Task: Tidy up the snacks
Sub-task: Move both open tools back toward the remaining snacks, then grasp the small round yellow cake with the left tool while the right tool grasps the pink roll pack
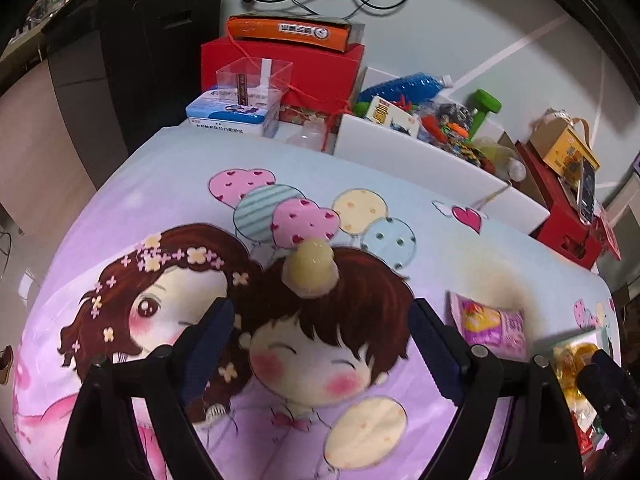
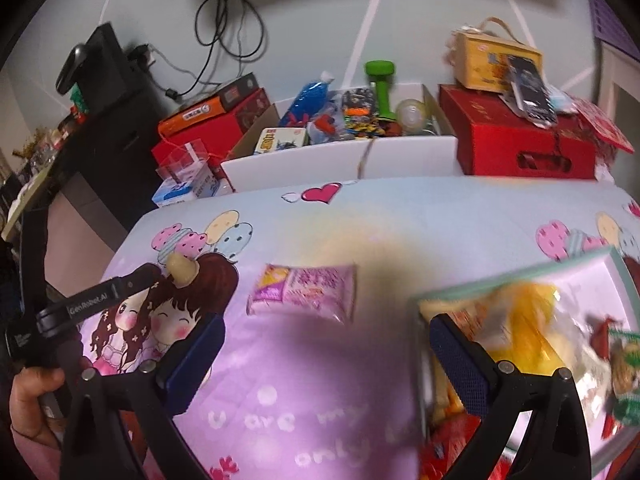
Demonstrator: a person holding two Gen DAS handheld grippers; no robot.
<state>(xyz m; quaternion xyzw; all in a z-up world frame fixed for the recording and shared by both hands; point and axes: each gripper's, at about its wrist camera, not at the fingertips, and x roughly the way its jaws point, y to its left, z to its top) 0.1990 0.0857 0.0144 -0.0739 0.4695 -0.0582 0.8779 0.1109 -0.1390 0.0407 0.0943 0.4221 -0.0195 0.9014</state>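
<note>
Left wrist view looks down on a table spread with a cartoon cloth (image 1: 168, 184): two big-eyed children, balloons and hearts on pale blue fading to pink. Along its far edge, against a pale wall hung with black cables, stand a red box (image 1: 316, 68) with an orange-and-black carton on top, a white bin (image 1: 420, 152) crammed with toys, a green dumbbell and a blue bottle, and another red box (image 1: 560, 220) under a yellow carton. On the cloth a tray (image 2: 616, 268) at the right edge holds yellow, red and green snack packets, blurred. A purple snack packet (image 1: 492, 324) lies flat between tray and centre, and a small yellow jelly cup (image 1: 311, 270) sits on the printed hair just ahead of the left gripper (image 1: 320, 344), whose jaws stand wide with nothing between them. The right gripper (image 2: 324, 356) is likewise spread and empty, beside the tray. Right wrist view shows "GenRobot.AI" on the left gripper's arm and "U are my only" printed on the cloth
</note>
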